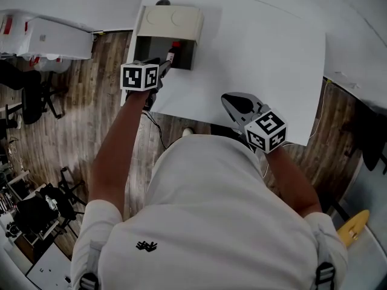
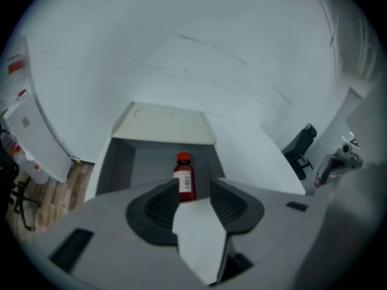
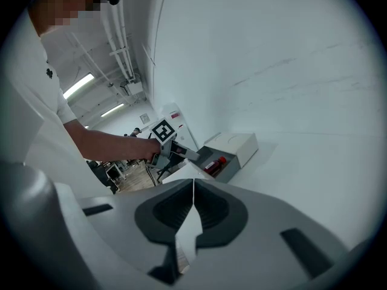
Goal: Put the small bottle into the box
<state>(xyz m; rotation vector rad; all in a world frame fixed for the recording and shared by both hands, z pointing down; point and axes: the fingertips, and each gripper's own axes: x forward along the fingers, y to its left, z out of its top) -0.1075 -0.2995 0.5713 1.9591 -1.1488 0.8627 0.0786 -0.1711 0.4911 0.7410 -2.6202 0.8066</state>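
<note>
Where fingers (image 2: 160, 205) overlap, the small bottle (image 2: 185, 177) is part-hidden.

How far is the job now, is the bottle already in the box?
Nearly finished. The small bottle stands inside the box. The left claw is open, not gripping it; the right claw is shut, empty. Left: draw the left claw clear.

Person wearing white short-sleeved shirt (image 1: 205, 222), 1 small black emblem (image 1: 146, 245) showing on its back. Grey-bodied left gripper (image 2: 195, 189) and right gripper (image 3: 193, 183) showing dark ribbed pads (image 2: 158, 209), each carrying 1 black-and-white marker cube (image 1: 139, 77).
</note>
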